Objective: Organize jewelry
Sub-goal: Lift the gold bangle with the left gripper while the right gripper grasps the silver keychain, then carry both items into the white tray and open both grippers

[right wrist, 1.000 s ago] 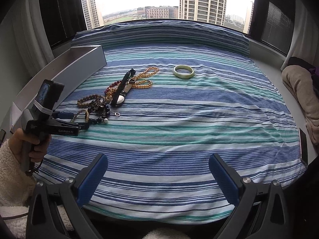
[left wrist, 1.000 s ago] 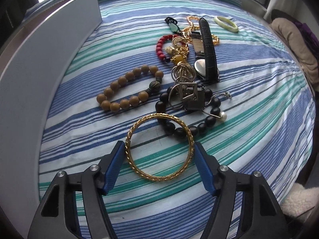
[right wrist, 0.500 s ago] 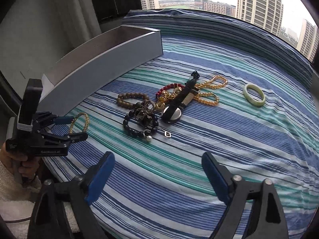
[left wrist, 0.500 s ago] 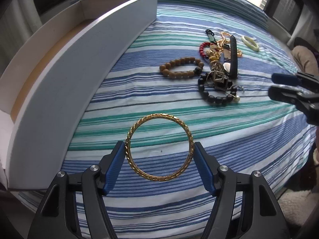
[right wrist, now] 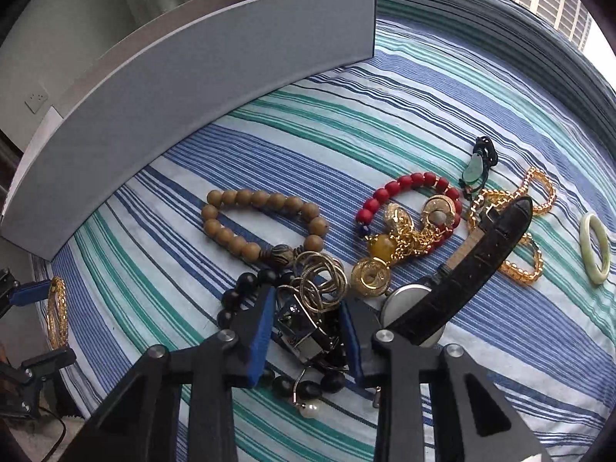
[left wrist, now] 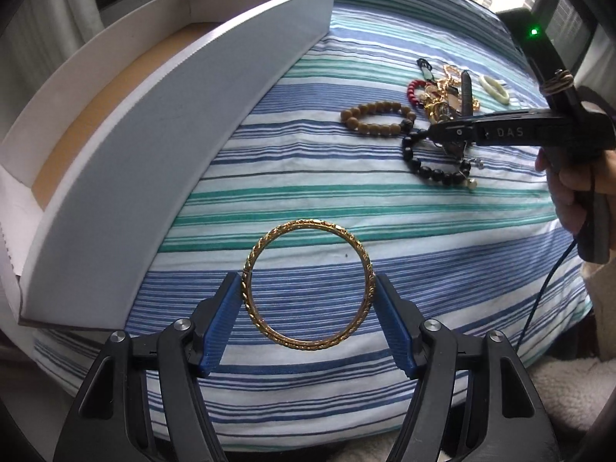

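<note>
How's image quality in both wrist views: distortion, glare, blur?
Left wrist: heavy fisheye, the box wall bows; window top right blown out; gold bangle sharp. Right wrist: same bowing, white sky at the corner, black watch strap and pile sharp, no motion blur; soft daylight, faint shadows.

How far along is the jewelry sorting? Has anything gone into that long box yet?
Barely started. The visible part of the box looks bare. In hand: the left tool grips the gold bangle above the striped cloth, near the box. The right tool straddles a metal piece in the pile, over the black bead bracelet. Left: wooden beads, red beads, watch, green bangle.
</note>
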Demonstrator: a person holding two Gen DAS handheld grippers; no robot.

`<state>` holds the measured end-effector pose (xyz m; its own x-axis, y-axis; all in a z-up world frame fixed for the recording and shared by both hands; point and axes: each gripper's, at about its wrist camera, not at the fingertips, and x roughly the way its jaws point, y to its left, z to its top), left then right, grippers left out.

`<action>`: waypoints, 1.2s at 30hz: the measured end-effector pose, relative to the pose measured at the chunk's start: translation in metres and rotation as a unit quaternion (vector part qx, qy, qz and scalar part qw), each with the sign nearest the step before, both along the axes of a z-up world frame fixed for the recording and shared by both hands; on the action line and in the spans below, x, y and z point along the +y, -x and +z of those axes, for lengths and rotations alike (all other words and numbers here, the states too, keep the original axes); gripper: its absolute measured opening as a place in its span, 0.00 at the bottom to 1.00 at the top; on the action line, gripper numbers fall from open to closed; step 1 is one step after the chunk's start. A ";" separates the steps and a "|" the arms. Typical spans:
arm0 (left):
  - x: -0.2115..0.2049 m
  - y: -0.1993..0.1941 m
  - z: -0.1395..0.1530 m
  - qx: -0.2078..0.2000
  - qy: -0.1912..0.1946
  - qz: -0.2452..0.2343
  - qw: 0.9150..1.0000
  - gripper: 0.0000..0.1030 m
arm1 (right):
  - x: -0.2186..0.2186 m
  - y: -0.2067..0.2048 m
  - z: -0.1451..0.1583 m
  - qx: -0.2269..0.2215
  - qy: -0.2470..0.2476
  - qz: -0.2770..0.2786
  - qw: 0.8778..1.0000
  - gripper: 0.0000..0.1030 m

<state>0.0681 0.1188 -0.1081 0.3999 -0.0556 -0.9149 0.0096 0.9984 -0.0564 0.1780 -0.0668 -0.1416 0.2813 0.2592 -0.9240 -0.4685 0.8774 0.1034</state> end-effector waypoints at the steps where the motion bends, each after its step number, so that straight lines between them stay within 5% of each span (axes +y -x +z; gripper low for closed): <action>1: 0.000 0.000 0.003 -0.003 0.001 -0.001 1.000 0.68 | -0.004 0.003 0.006 0.000 -0.009 -0.004 1.000 0.27; 9: -0.002 -0.010 0.023 -0.016 0.019 -0.002 1.000 0.68 | -0.027 0.026 0.058 0.001 -0.051 -0.011 0.999 0.19; 14: 0.009 -0.009 0.066 -0.041 0.030 -0.004 0.999 0.68 | -0.022 0.040 0.111 -0.023 -0.091 0.008 0.996 0.19; 20: 0.058 -0.019 0.130 -0.065 0.048 0.021 0.996 0.68 | 0.024 0.045 0.186 -0.065 -0.130 0.065 0.987 0.19; 24: 0.104 -0.034 0.143 -0.067 0.014 0.076 0.995 0.68 | 0.076 0.041 0.221 -0.090 -0.151 0.108 0.979 0.19; 29: 0.151 -0.050 0.120 -0.040 -0.009 0.139 0.989 0.68 | 0.148 0.028 0.223 -0.089 -0.163 0.150 0.971 0.19; 36: 0.188 -0.057 0.075 0.003 -0.021 0.187 0.982 0.68 | 0.222 -0.001 0.161 -0.048 -0.118 0.169 0.977 0.19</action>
